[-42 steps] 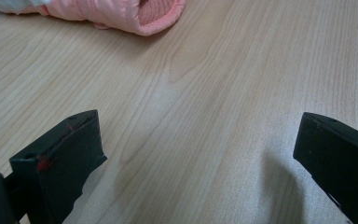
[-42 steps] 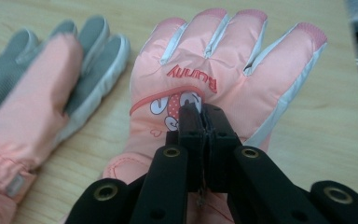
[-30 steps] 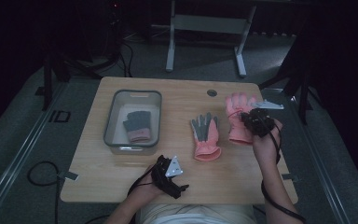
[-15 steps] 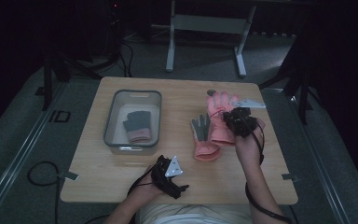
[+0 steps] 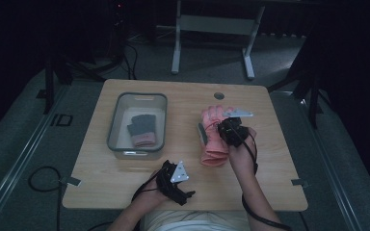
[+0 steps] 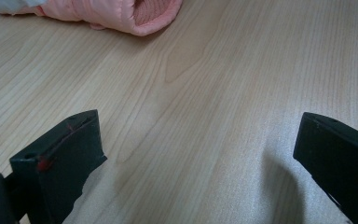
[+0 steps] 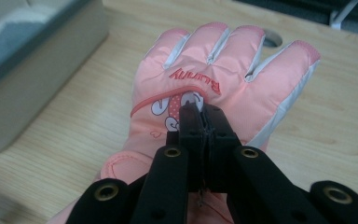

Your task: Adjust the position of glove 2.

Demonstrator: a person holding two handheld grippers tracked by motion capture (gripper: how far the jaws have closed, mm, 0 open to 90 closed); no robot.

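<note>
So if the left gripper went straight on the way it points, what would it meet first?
Probably the cuff of the pink glove. The left gripper is open over bare table, with nothing nearer ahead, though depth is unclear.

The right gripper (image 7: 204, 109) has its two black jaws pressed flat together, pinching fabric at their tips; in the high view it (image 5: 232, 131) is held out ahead of the right hand (image 5: 241, 156), the forearm stretching forward from the person's body and its cable trailing back along the arm. The left gripper (image 6: 200, 154) has its jaws spread wide with nothing between them, tilted low. From above it (image 5: 176, 180) sits close to the body, the left hand (image 5: 154, 195) drawn in beneath it.
</note>
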